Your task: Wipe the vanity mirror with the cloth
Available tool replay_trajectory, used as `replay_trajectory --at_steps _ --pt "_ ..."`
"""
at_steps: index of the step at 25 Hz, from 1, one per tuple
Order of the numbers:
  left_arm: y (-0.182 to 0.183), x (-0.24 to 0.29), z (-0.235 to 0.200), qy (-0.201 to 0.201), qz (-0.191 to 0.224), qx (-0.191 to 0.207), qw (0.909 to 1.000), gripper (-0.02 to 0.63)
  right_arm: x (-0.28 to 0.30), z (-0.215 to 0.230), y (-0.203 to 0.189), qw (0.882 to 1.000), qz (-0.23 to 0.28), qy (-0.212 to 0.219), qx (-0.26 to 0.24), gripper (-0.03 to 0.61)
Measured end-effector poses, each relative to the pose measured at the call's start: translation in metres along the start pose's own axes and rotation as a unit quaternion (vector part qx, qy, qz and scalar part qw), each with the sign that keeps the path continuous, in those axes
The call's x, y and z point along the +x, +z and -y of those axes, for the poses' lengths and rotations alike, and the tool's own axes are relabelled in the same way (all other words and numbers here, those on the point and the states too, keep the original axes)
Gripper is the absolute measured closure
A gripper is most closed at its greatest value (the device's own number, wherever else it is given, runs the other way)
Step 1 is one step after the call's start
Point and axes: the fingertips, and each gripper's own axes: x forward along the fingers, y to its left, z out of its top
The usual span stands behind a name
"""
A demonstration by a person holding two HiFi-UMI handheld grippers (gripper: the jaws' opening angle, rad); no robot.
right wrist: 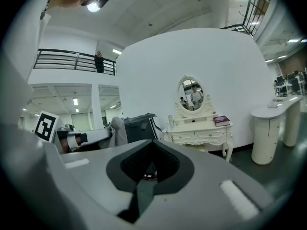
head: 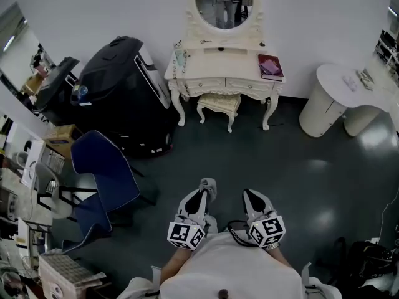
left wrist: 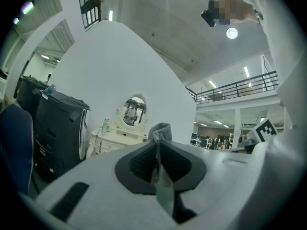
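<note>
grey cloth (head: pixel 209 184) is pinched in the left gripper (head: pixel 201 195). the right gripper (head: pixel 249 197) is pressed together on nothing. the vanity mirror (head: pixel 224 2) stands far off, straight ahead across the floor, about midway between both grippers. it's an upright oval, long axis vertical, facing this way.

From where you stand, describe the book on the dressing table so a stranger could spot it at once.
Against the white back wall stands a cream dressing table with an oval mirror. The book lies flat at the right end of its top. It is the only dark purple thing there; the bottle at the left end is pale and upright.
</note>
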Motion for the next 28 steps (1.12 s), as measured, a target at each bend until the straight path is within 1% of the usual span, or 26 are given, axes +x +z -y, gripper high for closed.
replay_trajectory --at_steps 4,7,10,13,18,21,25,28 --pt "0.000 0.036 -0.021 -0.007 -0.005 0.000 1.0000 0.588 0.037 0.017 0.003 1.000 -0.004 0.000 0.004 0.571" --pt "0.003 0.076 -0.047 -0.017 -0.004 -0.002 0.9998 0.588 0.073 0.034 0.012 1.000 0.000 -0.004 0.001 0.571" --pt "0.023 0.127 -0.076 -0.029 0.007 0.000 0.9996 0.588 0.116 0.057 0.033 1.000 0.009 -0.016 -0.009 0.571" --pt "0.047 0.172 -0.104 -0.039 0.018 0.003 0.9991 0.588 0.161 0.079 0.058 0.999 0.016 -0.032 -0.008 0.571" --pt "0.066 0.235 -0.143 -0.068 0.005 0.008 0.9977 0.588 0.229 0.105 0.089 0.998 0.028 -0.055 -0.005 0.571" --pt "0.068 0.267 -0.163 -0.080 0.000 0.010 0.9967 0.588 0.260 0.115 0.092 0.998 0.029 -0.064 0.000 0.571" --pt "0.069 0.302 -0.182 -0.086 -0.006 0.007 0.9963 0.588 0.288 0.134 0.090 0.997 0.016 -0.070 0.008 0.571" --pt "0.067 0.323 -0.190 -0.092 -0.019 0.009 0.9955 0.588 0.305 0.154 0.090 0.996 0.012 -0.082 0.028 0.571"
